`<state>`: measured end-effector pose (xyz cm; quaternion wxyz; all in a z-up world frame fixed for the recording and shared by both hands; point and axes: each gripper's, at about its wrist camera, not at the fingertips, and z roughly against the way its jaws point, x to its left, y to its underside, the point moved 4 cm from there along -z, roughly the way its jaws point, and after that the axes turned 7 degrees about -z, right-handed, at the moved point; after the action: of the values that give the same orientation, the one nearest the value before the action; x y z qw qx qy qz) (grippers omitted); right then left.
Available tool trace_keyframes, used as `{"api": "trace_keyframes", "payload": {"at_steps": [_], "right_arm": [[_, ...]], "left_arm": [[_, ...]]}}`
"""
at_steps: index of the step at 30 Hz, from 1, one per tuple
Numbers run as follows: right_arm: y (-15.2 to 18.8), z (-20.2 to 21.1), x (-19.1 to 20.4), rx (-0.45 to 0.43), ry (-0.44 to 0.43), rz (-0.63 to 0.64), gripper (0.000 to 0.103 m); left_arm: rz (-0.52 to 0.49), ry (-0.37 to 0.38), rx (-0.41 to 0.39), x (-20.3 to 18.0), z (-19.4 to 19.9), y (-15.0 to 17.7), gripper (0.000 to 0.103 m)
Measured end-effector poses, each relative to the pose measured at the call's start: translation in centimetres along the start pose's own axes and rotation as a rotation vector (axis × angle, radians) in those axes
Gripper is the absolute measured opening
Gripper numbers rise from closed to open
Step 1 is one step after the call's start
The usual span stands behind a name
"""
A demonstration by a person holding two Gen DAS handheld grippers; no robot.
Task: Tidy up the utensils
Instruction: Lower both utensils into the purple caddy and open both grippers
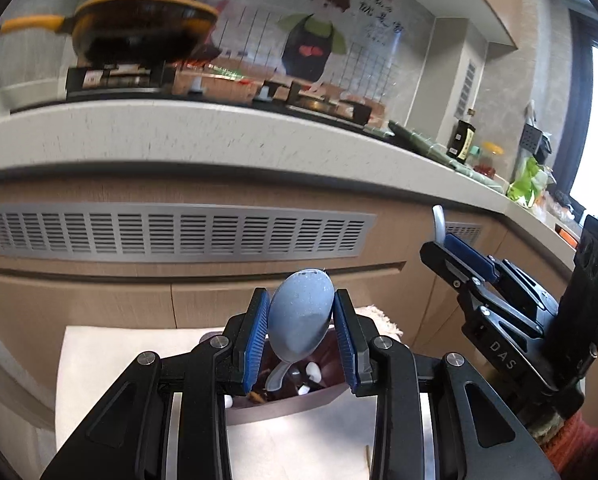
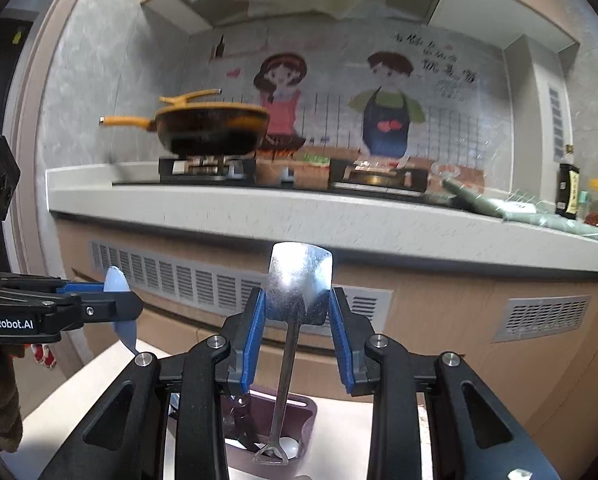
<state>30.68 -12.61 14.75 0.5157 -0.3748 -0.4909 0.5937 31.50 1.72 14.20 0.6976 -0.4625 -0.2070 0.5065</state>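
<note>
My left gripper [image 1: 301, 308] is shut on the bowl of a blue-grey spoon [image 1: 299, 312], whose handle hangs down toward a purple utensil box [image 1: 299, 404] on a white table. My right gripper [image 2: 297, 312] is shut on the blade of a shiny metal shovel-shaped spoon [image 2: 299, 280]; its thin handle hangs down over the same purple utensil box [image 2: 303, 432], which holds several other utensils. In the left wrist view the right gripper [image 1: 445, 240] is at the right with a spoon tip sticking up. The left gripper [image 2: 115, 304] with the blue spoon [image 2: 117, 280] shows at the left of the right wrist view.
Ahead runs a kitchen counter [image 1: 219, 136] with a gas stove and a yellow pan [image 1: 139, 28]. Bottles and a green bag [image 1: 527, 184] stand at the counter's right end. Cabinet fronts with vent grilles [image 1: 179, 232] sit below. The white table [image 1: 111, 360] carries the box.
</note>
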Motion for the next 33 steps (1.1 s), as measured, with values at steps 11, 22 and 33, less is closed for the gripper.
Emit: {"api": "trace_keyframes", "payload": {"at_steps": [11, 22, 33], "right_arm": [[2.1, -5.5, -1.2, 0.057, -0.038, -0.062, 0.029], [6.3, -8.7, -0.9, 0.173, -0.11, -0.04, 0.031], [9.6, -1.2, -3.1, 0.365, -0.048, -0.04, 0.031]], "left_arm": [[0.076, 0.04, 0.048, 2.8, -3.7, 1.3, 0.034], [0.116, 0.037, 0.124, 3.6, -6.5, 3.8, 0.045], [0.011, -0.067, 0.09, -0.5, -0.3, 7.8, 0.049]]}}
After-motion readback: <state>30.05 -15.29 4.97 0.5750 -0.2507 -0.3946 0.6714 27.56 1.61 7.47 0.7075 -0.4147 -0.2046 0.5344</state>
